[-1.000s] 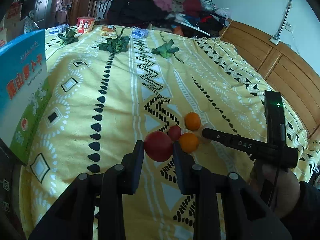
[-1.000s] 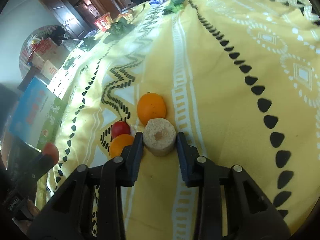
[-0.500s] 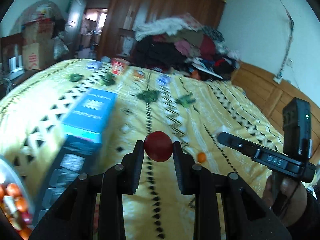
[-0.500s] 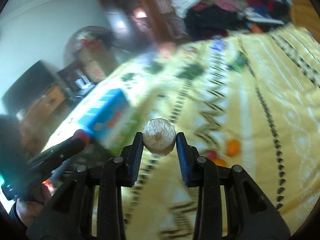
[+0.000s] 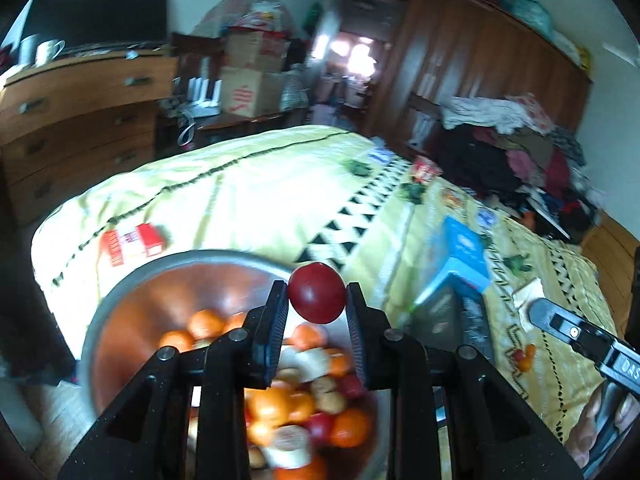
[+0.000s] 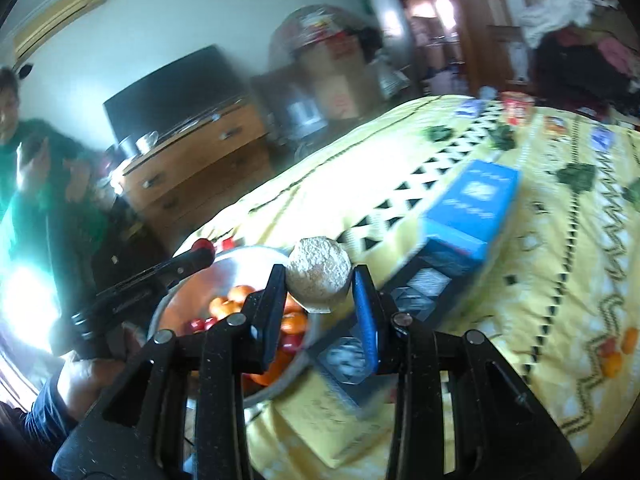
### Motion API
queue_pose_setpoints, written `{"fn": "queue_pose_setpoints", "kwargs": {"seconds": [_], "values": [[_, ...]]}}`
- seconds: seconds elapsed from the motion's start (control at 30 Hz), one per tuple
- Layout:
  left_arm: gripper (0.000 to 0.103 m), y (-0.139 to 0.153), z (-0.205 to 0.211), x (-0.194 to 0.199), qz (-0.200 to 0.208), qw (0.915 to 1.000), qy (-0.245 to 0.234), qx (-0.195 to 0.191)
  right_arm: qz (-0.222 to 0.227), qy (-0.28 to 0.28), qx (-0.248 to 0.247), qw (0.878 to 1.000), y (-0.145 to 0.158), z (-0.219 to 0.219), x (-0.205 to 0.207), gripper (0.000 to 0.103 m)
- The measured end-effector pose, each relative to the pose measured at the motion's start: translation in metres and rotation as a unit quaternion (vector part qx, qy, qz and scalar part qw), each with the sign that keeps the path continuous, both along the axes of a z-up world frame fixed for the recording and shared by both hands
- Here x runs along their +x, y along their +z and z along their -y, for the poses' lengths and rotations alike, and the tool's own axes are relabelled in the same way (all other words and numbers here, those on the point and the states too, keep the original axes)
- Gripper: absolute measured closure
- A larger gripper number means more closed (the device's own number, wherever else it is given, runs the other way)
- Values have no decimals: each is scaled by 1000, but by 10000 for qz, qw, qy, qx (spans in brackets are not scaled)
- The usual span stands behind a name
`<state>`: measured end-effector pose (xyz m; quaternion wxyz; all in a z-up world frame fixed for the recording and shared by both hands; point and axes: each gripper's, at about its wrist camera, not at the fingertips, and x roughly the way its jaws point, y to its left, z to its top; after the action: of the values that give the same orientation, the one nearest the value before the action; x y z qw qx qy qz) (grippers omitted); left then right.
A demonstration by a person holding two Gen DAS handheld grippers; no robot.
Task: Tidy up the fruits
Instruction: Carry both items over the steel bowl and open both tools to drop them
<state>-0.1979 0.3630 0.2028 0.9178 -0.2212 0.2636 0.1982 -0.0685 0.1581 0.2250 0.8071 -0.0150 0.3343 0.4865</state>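
Note:
My left gripper is shut on a red fruit and holds it above a metal bowl filled with several orange, red and pale fruits. My right gripper is shut on a round beige fruit, to the right of the same bowl. In the right wrist view the left gripper shows over the bowl's far rim with the red fruit. Three small fruits remain on the yellow bedspread, also in the right wrist view.
A blue box lies on the bed beside the bowl, also seen in the right wrist view. A red and white packet lies behind the bowl. A wooden dresser stands left. A person in green stands at far left.
Both grippers lifted their fruits off the bedspread and swung left to the metal bowl. The remaining fruits on the bed are now far to the right.

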Motion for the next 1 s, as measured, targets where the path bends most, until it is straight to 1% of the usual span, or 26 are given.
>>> {"fn": "queue_pose_setpoints", "kwargs": {"seconds": [0.13, 0.23, 0.37, 0.5, 0.7, 0.87, 1.0], "values": [[74, -25, -23, -13, -229, 9993, 168, -225, -151, 350, -211, 9991, -18, -44, -17, 69], [74, -38, -32, -20, -297, 9989, 174, -304, -253, 467, -373, 9979, -30, -59, -28, 69], [74, -48, -42, -30, -366, 9985, 156, -384, -371, 522, -572, 9963, -44, -72, -30, 69], [74, -55, -44, -24, -611, 9975, 96, -355, -494, 520, -682, 9951, -52, -84, -29, 69], [74, -66, -43, -13, -965, 9952, 82, -161, -603, 567, -854, 9929, -64, -101, -30, 69], [74, -67, -44, -13, -1079, 9940, 161, -82, -654, 620, -963, 9913, -73, -110, -31, 69], [72, -65, -43, -14, -1159, 9927, 319, 76, -690, 646, -1037, 9901, -77, -114, -32, 67]]}}
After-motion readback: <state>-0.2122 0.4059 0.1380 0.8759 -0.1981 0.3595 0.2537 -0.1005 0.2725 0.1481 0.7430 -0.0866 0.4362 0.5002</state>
